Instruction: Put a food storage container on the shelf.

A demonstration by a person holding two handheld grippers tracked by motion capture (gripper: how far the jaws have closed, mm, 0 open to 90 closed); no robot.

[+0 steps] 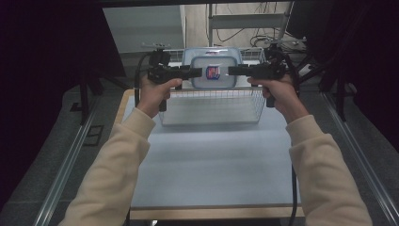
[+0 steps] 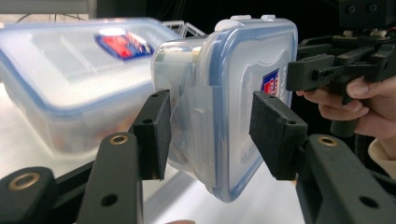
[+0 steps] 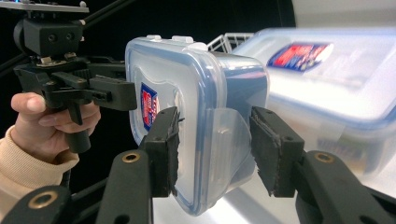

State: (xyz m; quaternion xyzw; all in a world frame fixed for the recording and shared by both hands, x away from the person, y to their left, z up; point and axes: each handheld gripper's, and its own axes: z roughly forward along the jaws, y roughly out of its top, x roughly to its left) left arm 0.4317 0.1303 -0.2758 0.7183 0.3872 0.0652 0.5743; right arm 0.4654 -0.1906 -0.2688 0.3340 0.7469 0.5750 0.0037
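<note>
You've got the small container (image 1: 212,73) clamped from both ends, left gripper (image 1: 196,72) at its 9 o'clock and right gripper (image 1: 234,71) at its 3 — prob. because the box is slick plastic and one grip would let it swing. It's held up in the air on its edge, blue-rimmed lid (image 2: 252,102) facing you, above the wire basket (image 1: 211,106) at the 12 o'clock end of the table (image 1: 211,165). In the left gripper view the jaws stand about half open w/ the pads either side of the side latch flap (image 2: 194,126), lid rim and box wall between them; same in the right gripper view, pads straddling the other flap (image 3: 224,140). Looks like a firm two-sided hold, though I can't tell how hard the pads press. Count: 2 containers — the small one you hold and a bigger lidded container (image 2: 70,79) lying flat behind it, its logo sticker facing up; 1 basket; 2 grippers; 2 flaps in the grip, one per gripper
</note>
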